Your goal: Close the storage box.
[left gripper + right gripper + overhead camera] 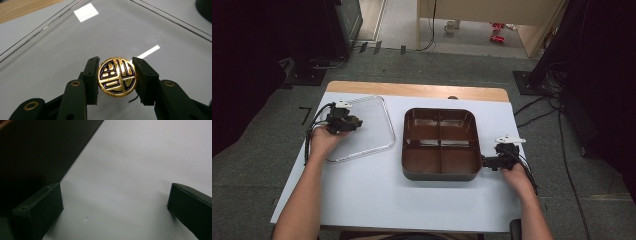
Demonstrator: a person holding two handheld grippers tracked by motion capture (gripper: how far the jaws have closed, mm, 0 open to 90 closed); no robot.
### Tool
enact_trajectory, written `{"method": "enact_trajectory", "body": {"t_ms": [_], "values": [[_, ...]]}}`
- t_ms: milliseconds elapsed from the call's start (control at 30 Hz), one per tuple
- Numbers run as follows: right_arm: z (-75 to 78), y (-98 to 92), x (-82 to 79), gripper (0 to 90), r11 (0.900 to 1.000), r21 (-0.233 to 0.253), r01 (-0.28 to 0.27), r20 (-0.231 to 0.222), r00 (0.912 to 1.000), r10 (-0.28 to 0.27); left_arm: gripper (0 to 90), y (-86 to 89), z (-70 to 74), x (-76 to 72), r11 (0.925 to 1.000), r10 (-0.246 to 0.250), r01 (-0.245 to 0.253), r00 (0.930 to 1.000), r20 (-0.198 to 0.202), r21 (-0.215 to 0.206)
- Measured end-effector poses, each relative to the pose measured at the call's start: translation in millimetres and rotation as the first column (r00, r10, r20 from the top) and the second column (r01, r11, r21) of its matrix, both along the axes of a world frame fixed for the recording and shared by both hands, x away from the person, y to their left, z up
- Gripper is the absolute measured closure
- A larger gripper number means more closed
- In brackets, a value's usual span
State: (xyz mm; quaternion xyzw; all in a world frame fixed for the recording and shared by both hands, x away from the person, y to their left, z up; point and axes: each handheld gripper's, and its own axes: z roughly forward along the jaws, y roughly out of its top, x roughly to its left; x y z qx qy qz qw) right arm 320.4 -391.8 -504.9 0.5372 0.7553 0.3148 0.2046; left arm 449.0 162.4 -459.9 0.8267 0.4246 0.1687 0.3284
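A clear glass lid (pixel 371 134) with a metal rim lies flat on the left of the white table (pixel 387 200). Its round gold knob (pixel 117 76) carries a black pattern. My left gripper (pixel 354 122) (pixel 116 60) is shut on that knob, one jaw pressed to each side. A dark brown square pot (pixel 439 111) with four compartments, all bare, stands in the middle. My right gripper (pixel 486 161) (pixel 114 187) is low at the pot's right front corner, open wide with nothing between its jaws. The pot's dark wall (pixel 32 152) rises at the left of the right gripper view.
A wooden strip (pixel 412 90) runs along the table's far edge. Grey floor surrounds the table, with cables (pixel 537 107) at the right and dark stands at both back corners. White tabletop stretches across the front.
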Motion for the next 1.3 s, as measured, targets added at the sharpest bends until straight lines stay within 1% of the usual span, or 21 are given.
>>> {"method": "enact_trajectory", "body": {"t_ms": [67, 100, 133, 167, 200, 233, 333, 433, 533, 567, 700, 833, 1033, 1133, 1233, 1300], "values": [[0.0, 0.0, 0.0, 0.0, 1.000, 0.000, 0.000, 0.000, 1.0000, 0.000, 59.7, 1.7, 8.9, -3.2, 0.9999, 0.003, -0.003, 0.9999, 0.010, -0.010], [0.0, 0.0, 0.0, 0.0, 1.000, 0.000, 0.000, 0.000, 1.0000, 0.000, 59.7, 1.7, 8.9, -3.2, 0.9999, 0.003, -0.003, 0.9999, 0.010, -0.010], [0.0, -0.1, 0.0, 0.0, 1.000, -0.001, -0.001, 0.000, 1.0000, 0.001, 59.7, 2.7, 14.8, -5.5, 0.9997, 0.008, -0.008, 0.9999, 0.015, -0.025], [0.0, -0.1, 0.0, 0.0, 1.000, -0.001, -0.001, 0.000, 1.0000, 0.001, 59.7, 2.7, 14.8, -5.5, 0.9997, 0.008, -0.008, 0.9999, 0.015, -0.025], [0.0, 0.0, 0.0, 0.0, 1.000, 0.000, 0.000, 0.000, 1.0000, 0.000, 59.8, 3.2, 20.7, -7.8, 0.9991, 0.009, -0.008, 0.9999, 0.013, -0.041], [0.0, 0.0, 0.0, 0.0, 1.000, 0.000, 0.000, 0.000, 1.0000, 0.000, 59.7, 3.2, 20.7, -7.8, 0.9991, 0.009, -0.008, 0.9999, 0.013, -0.041], [0.0, -0.1, 0.1, 0.0, 1.000, -0.001, -0.001, 0.001, 1.0000, 0.001, 59.7, 1.3, 30.6, -12.1, 0.9987, 0.006, -0.005, 0.9998, 0.018, -0.051], [0.0, -0.1, 0.1, 0.0, 1.000, -0.001, -0.001, 0.001, 1.0000, 0.001, 59.8, -0.3, 34.4, -13.4, 0.9985, 0.003, -0.002, 0.9998, 0.017, -0.054], [-0.1, -0.2, 0.1, 0.0, 1.000, -0.001, -0.002, 0.001, 1.0000, 0.002, 59.8, -3.8, 42.0, -15.7, 0.9969, -0.006, 0.007, 0.9999, 0.011, -0.079], [-0.1, -0.2, 0.1, 0.0, 1.000, -0.001, -0.002, 0.001, 1.0000, 0.002, 59.8, -3.8, 42.0, -15.7, 0.9969, -0.006, 0.007, 0.9999, 0.011, -0.079], [-0.1, -0.1, 0.1, 0.0, 1.000, 0.000, -0.001, 0.001, 1.0000, 0.001, 59.8, -8.6, 51.9, -19.5, 0.9963, -0.018, 0.019, 0.9997, 0.016, -0.084], [0.0, -0.1, 0.0, 0.0, 1.000, -0.001, -0.001, 0.000, 1.0000, 0.001, 59.8, -11.1, 57.2, -22.1, 0.9952, -0.030, 0.031, 0.9995, 0.011, -0.093], [0.0, -0.1, 0.0, 0.0, 1.000, -0.001, -0.001, 0.000, 1.0000, 0.001, 59.8, -20.5, 68.7, -26.6, 0.9936, -0.052, 0.053, 0.9986, 0.007, -0.100], [0.0, -0.1, 0.0, 0.0, 1.000, -0.001, -0.001, 0.000, 1.0000, 0.001, 59.8, -28.3, 74.8, -30.1, 0.9917, -0.072, 0.072, 0.9974, 0.007, -0.106], [0.0, -0.2, 0.0, 0.0, 1.000, -0.001, -0.002, 0.001, 1.0000, 0.002, 59.8, -38.0, 83.0, -34.6, 0.9886, -0.099, 0.100, 0.9949, 0.021, -0.113], [0.0, -0.2, 0.0, 0.0, 1.000, -0.002, -0.002, 0.000, 1.0000, 0.002, 59.8, -40.5, 85.5, -36.1, 0.9877, -0.105, 0.107, 0.9942, 0.023, -0.115]]}}
